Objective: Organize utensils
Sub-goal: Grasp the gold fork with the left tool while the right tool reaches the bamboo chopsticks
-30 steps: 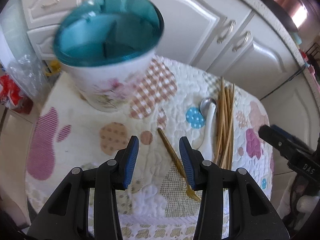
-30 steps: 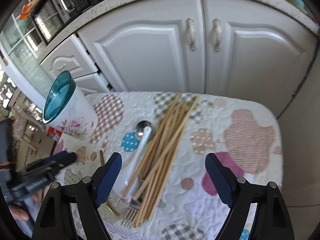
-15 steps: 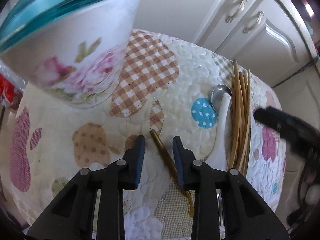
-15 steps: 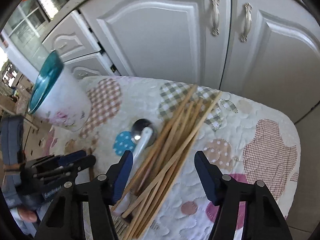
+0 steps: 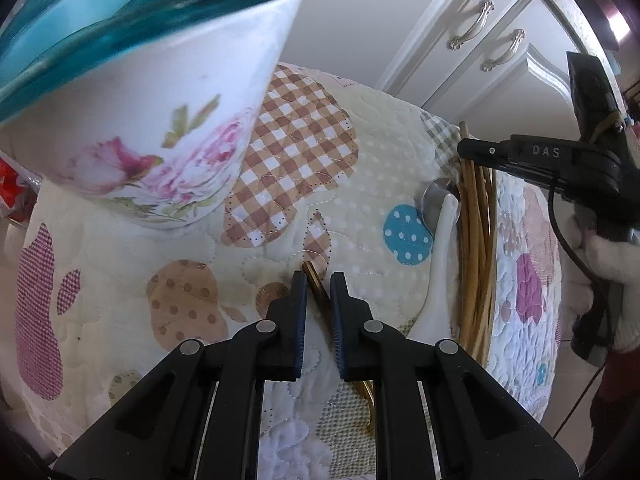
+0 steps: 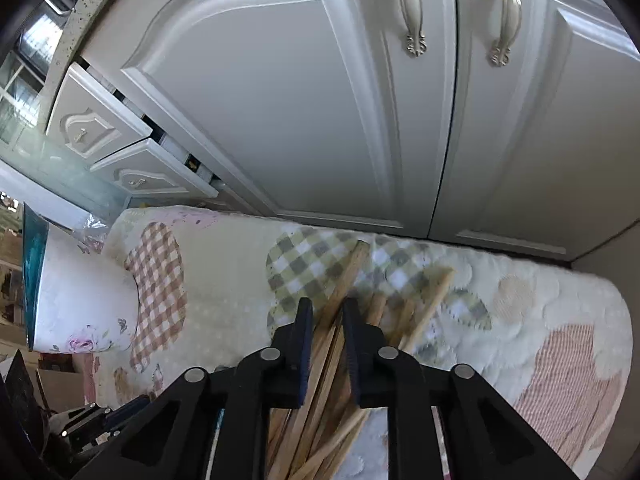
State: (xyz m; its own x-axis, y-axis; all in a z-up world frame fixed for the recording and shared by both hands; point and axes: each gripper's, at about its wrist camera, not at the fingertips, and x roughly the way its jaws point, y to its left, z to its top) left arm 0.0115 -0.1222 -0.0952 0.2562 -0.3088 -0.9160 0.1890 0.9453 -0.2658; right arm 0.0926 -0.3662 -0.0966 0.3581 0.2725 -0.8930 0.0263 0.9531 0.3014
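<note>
The gold fork (image 5: 316, 282) lies flat on the quilted worktop (image 5: 360, 128), handle end between the left claw (image 5: 319, 280) fingers, long axis running back under the claw toward the camera. The jaws are nearly together around it; contact unclear. The right claw (image 6: 327, 312), also narrowed, straddles the chopsticks (image 6: 344, 280). The cup (image 5: 152, 92) stands beyond, left.

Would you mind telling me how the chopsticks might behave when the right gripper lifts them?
The chopsticks look thin, stiff and light. They lie loose and crossed, so the right gripper, closing around only a few, would probably leave some behind, and smooth ones may slide.
</note>
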